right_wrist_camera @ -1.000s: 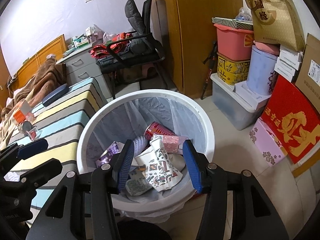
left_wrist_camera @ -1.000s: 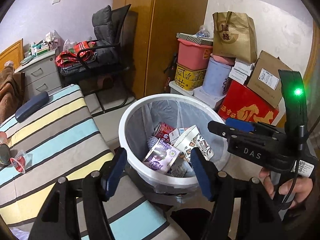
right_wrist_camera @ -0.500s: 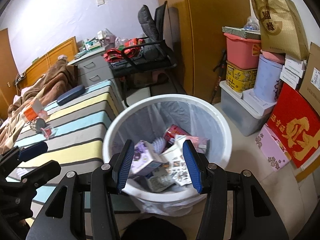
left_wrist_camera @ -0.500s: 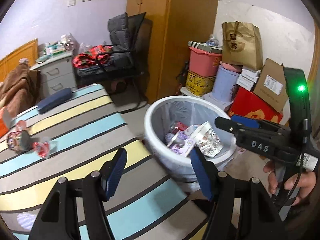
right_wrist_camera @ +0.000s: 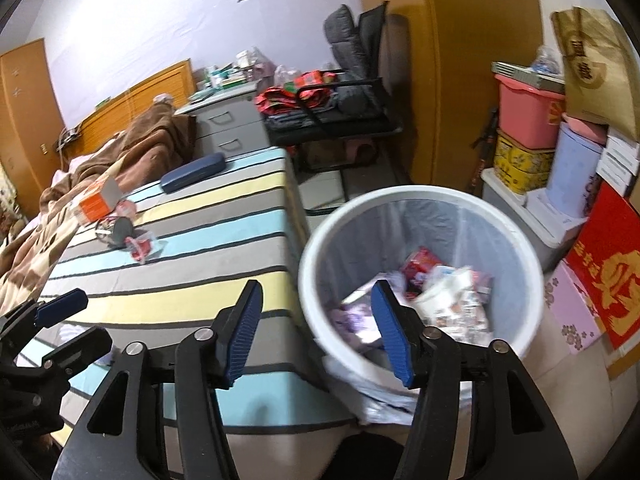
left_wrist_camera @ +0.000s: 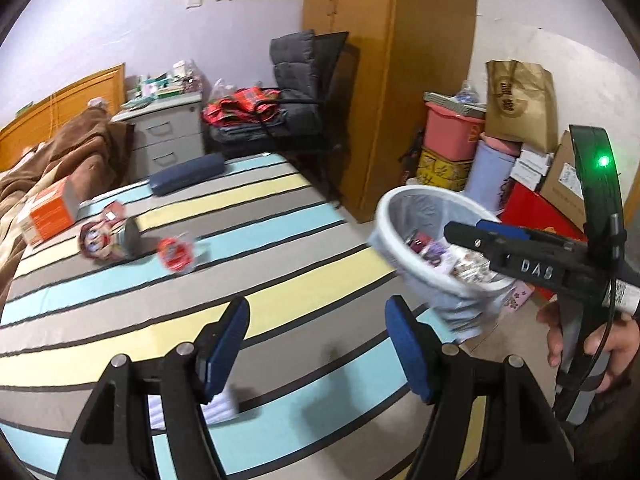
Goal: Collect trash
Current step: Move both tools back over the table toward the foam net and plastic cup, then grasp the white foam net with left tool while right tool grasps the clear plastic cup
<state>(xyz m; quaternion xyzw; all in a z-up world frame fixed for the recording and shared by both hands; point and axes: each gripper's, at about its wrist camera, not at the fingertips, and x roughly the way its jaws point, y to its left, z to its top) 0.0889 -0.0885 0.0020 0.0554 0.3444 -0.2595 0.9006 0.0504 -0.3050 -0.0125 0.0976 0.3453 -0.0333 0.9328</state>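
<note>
Both tools spread wide and carrying nothing — my left tool (left_wrist_camera: 316, 344) hangs over the striped bedcover (left_wrist_camera: 280, 248), my right tool (right_wrist_camera: 316, 330) straddles the bed's edge and the white round plastic bin (right_wrist_camera: 516, 240), already part full of wrappers. Trash left on the bed: a small red-and-clear crumpled wrapper (left_wrist_camera: 176, 254), a tipped-over printed can (left_wrist_camera: 108, 240), an orange cardboard box (left_wrist_camera: 48, 212) — possibly trash too, it's blurred. The risk: the can looks ready to roll off if I nudge it, and the flimsy wrapper could slip a loose pinch.
</note>
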